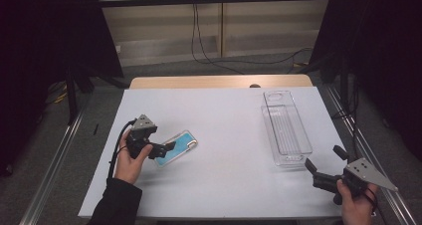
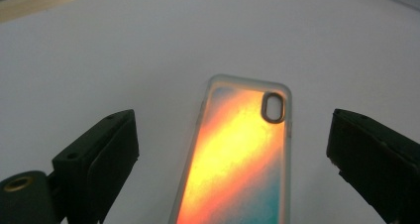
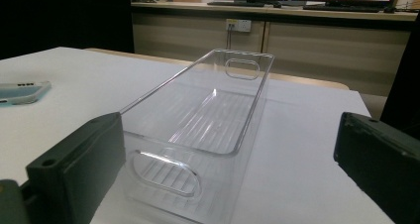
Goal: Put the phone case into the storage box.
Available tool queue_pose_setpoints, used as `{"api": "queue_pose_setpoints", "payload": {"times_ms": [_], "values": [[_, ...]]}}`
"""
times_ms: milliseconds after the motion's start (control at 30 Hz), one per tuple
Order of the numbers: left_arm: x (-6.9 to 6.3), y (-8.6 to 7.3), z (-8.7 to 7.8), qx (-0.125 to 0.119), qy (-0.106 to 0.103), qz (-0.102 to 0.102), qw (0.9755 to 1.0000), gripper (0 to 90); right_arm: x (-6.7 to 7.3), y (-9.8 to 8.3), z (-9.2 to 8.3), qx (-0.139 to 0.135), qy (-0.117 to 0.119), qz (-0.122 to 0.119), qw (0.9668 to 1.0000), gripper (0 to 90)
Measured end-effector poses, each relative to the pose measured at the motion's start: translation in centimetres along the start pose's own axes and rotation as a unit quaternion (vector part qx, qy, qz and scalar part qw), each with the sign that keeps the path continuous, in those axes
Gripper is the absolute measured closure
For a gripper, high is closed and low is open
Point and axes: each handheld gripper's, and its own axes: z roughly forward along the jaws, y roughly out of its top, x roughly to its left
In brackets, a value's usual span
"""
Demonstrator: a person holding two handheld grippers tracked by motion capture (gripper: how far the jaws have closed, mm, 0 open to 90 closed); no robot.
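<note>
- Your left gripper point(image 1: 169, 146) sits at the near left of the desk point(image 1: 224, 115), held in your left hand point(image 1: 130, 161), with its fingers point(image 2: 96, 157) pointing right toward the phone case point(image 1: 175, 148).
- Its fingers are spread wide. In the left gripper view the case's near end lies between them, and neither finger touches the case, so nothing is gripped.
- The phone case lies flat on the white desk, left of centre, slanted so its camera cut-out end points to the far right. From above it looks blue; in the left gripper view point(image 2: 237, 159) it shows an orange-yellow sheen fading to teal, with a clear rim.
- Your right gripper point(image 1: 326, 158) is at the near right corner, held in your right hand point(image 1: 356, 205), fingers point(image 3: 79, 167) aimed at the near end of the clear plastic bin point(image 1: 286, 128).
- Those fingers are also wide open and hold nothing. In the right gripper view the bin's near end wall point(image 3: 163, 174), with its oval handle cut-out, stands between them, close to the left finger.
- The bin stands upright on the right side of the desk, long side running near to far, well apart from the phone case.
</note>
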Motion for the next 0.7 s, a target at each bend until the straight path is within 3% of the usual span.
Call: {"api": "queue_pose_setpoints", "payload": {"times_ms": [133, 200, 300, 467, 533, 700], "values": [[0.4, 0.1, 0.6, 0.022, -0.017, -0.007, 0.9996, 6.0, 0.0, 0.0, 0.0, 0.000, 0.000, 0.000, 1.0000, 0.0], [0.4, 0.3, 1.0, 0.039, -0.023, 0.008, 0.9990, 6.0, 0.0, 0.0, 0.1, 0.000, 0.001, 0.000, 1.0000, 0.0], [0.5, 0.5, 1.5, 0.046, -0.040, 0.001, 0.9981, 5.6, 0.1, 0.0, 0.1, 0.000, 0.000, 0.000, 1.0000, 0.0], [0.4, 0.8, 2.2, 0.070, -0.048, 0.025, 0.9961, 6.4, 0.0, 0.0, 0.1, -0.001, 0.000, 0.000, 1.0000, 0.0], [0.4, 0.7, 2.5, 0.075, -0.054, 0.016, 0.9955, 6.6, 0.0, 0.0, 0.1, 0.000, 0.001, 0.001, 1.0000, 0.0], [0.5, 0.4, 3.0, 0.111, -0.057, 0.031, 0.9916, 6.5, 0.0, 0.0, 0.1, 0.000, 0.002, 0.001, 1.0000, 0.0]]}}
